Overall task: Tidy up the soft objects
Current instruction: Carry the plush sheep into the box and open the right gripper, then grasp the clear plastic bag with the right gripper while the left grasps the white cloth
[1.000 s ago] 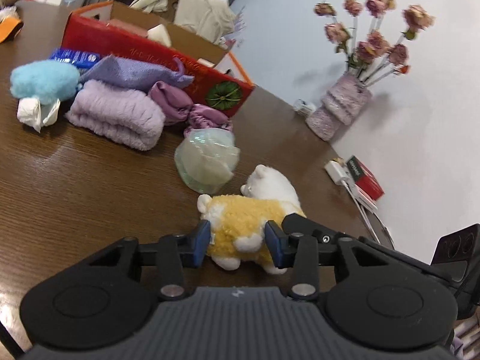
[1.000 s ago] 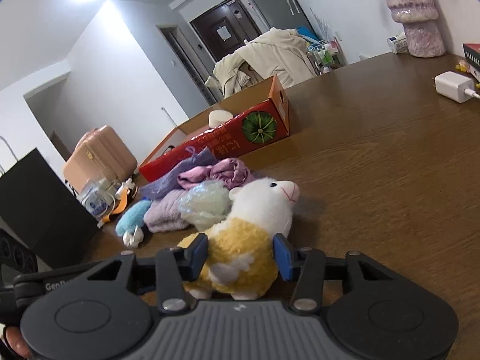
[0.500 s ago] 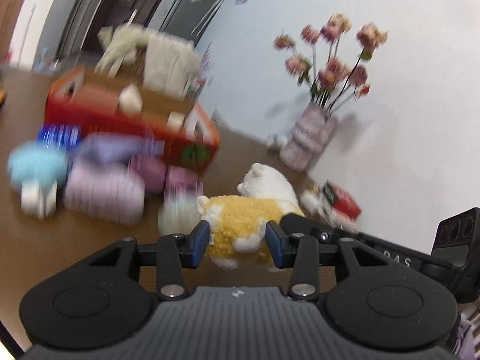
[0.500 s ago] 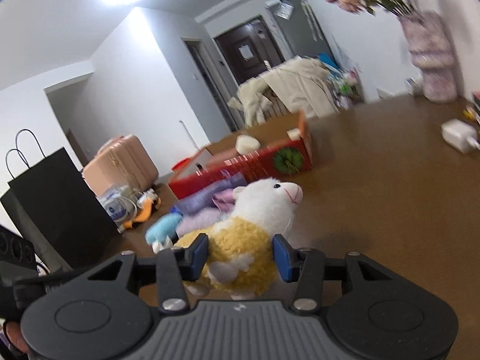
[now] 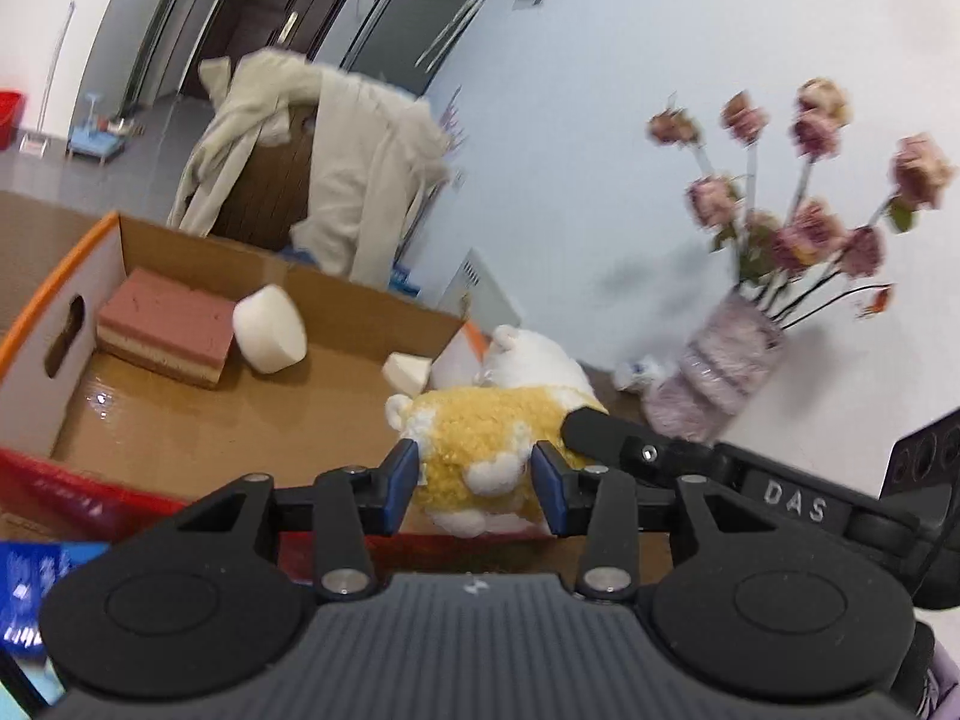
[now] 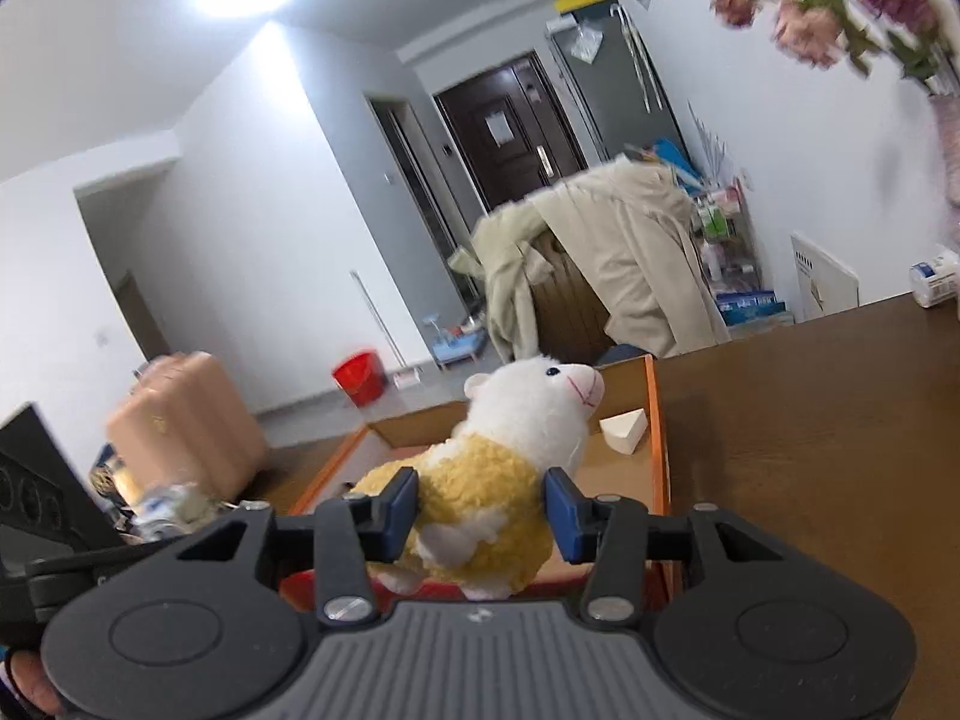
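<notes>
home room with a brown wooden table [image 6: 840,420], dark door and a coat-draped chair [image 5: 312,180] behind, vase of dried pink flowers [image 5: 798,276] off to one side. both my tools are clenched on the same plush sheep [image 5: 486,444]: my left gripper [image 5: 474,483] pinches its yellow woolly rear, my right gripper [image 6: 480,513] squeezes the yellow body nearer the white head, pads sunk into the fur on both sides. a second ago the sheep sat on the tabletop next to the pile of purple cloths and the blue fluffy thing; now it's lifted and carried, hanging over the near edge of the open cardboard box [image 5: 78,300] with the red outer wall, and that pile has dropped out of both views apart from a blue scrap at the left view's lower corner. inside the box i see a pink layered sponge [image 5: 168,330], a white round foam block [image 5: 270,330] and a small white wedge [image 5: 408,372], all on the box floor, with bare floor between them and me. i'd say the transport step is nearly done; next is moving a bit further in over that bare floor, lowering, then letting go with both. risk: letting go with only one side first could swing the toy onto the rim. some blur on the flowers, so i'm probably mid-motion.
</notes>
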`<state>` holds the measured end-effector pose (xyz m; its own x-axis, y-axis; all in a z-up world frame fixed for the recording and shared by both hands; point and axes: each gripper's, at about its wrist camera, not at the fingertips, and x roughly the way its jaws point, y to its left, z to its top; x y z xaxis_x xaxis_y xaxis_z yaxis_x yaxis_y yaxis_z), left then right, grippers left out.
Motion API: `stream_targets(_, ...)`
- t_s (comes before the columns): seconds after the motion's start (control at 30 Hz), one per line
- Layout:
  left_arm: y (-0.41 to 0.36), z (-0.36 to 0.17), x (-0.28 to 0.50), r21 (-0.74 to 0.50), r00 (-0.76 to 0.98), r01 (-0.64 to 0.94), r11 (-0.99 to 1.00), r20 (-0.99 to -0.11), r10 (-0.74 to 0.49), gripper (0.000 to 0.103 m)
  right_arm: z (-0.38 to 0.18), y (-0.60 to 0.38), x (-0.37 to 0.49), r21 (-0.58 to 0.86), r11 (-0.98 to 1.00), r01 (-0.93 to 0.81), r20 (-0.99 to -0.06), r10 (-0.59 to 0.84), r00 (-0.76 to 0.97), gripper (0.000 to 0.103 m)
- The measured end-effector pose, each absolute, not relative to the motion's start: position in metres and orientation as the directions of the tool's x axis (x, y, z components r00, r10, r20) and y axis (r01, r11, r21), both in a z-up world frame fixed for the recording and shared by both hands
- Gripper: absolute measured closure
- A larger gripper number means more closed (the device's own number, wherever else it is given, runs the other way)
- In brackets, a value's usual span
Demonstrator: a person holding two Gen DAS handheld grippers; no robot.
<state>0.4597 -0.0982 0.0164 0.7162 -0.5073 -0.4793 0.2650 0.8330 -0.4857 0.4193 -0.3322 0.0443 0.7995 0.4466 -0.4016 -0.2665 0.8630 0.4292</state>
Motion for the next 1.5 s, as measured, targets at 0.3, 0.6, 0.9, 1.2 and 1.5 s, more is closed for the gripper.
stream_targets(0.3,-0.110,-0.020,0.498,-0.411,0.644,0.274,0.870,-0.594,-0.483,0.060,-0.012,-0.319,0.485,0.396,0.903,-0.164,-0.552,0.377,0.744,0.058)
stream_targets(0.6,-0.085,0.037,0.452,-0.344,0.734,0.262,0.901,-0.535,-0.418,0.045,0.026,-0.324,0.454,0.310,0.933,-0.183,-0.478,0.319,0.819,0.049)
stream_targets(0.9,-0.033,0.106,0.352,-0.082,0.898,0.141,0.987,-0.409,-0.163,0.018,0.092,-0.326,0.372,0.136,0.959,-0.248,-0.386,0.282,0.878,0.026)
stream_targets(1.2,-0.024,0.114,0.242,0.077,0.960,0.028,0.997,-0.280,-0.005,0.000,0.126,-0.324,0.278,0.070,0.962,-0.263,-0.283,0.272,0.920,0.016)
stream_targets(1.5,-0.028,0.083,0.149,0.006,0.970,-0.019,1.000,-0.244,0.020,0.000,0.102,-0.323,0.199,0.071,0.958,-0.280,-0.249,0.288,0.925,0.015)
